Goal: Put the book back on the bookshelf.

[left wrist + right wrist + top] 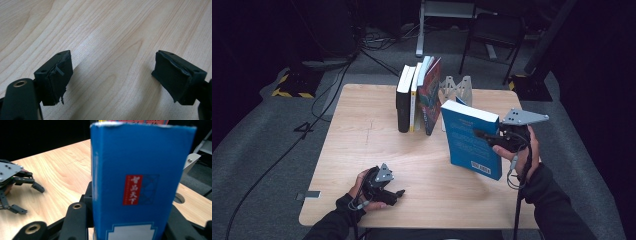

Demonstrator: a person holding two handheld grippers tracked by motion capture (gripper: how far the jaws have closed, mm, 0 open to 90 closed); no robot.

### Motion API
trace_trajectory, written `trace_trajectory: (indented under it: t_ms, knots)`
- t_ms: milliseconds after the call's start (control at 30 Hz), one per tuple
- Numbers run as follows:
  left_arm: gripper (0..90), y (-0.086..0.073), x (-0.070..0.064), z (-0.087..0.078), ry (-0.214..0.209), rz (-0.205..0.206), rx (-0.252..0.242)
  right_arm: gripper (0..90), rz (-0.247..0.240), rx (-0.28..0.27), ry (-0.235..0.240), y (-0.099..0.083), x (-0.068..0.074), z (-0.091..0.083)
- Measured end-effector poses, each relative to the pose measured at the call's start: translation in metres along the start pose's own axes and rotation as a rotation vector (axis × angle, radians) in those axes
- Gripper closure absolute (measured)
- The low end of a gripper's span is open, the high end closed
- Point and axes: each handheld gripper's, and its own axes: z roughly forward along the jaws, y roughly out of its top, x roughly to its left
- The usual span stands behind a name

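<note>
Blue book clamped upright in right tongs, spine logo in right gripper view; left tongs spread wide

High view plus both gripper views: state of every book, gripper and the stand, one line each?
blue book: upright, tilted, held off the table's far side by the right gripper
right gripper: shut on the blue book's spine
left gripper: open, jaws apart, nothing between them, low over the table
row of books: standing on edge at the far side, outer one leaning
grey bookend: upright behind the row
</note>
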Motion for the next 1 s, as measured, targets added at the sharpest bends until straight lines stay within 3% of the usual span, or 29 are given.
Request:
trace_trajectory:
  t_ms: [533, 1000]
  knots:
    - [16.0, 0.001, 0.000, 0.001, 0.000, -0.003, -0.002, 60.5, 0.027, 0.005, -0.118, 0.032, -0.030, 0.022]
    - [16.1, 0.001, 0.000, 0.001, -0.010, 0.008, -0.002, 60.5, 0.107, 0.011, -0.184, 0.055, -0.055, 0.072]
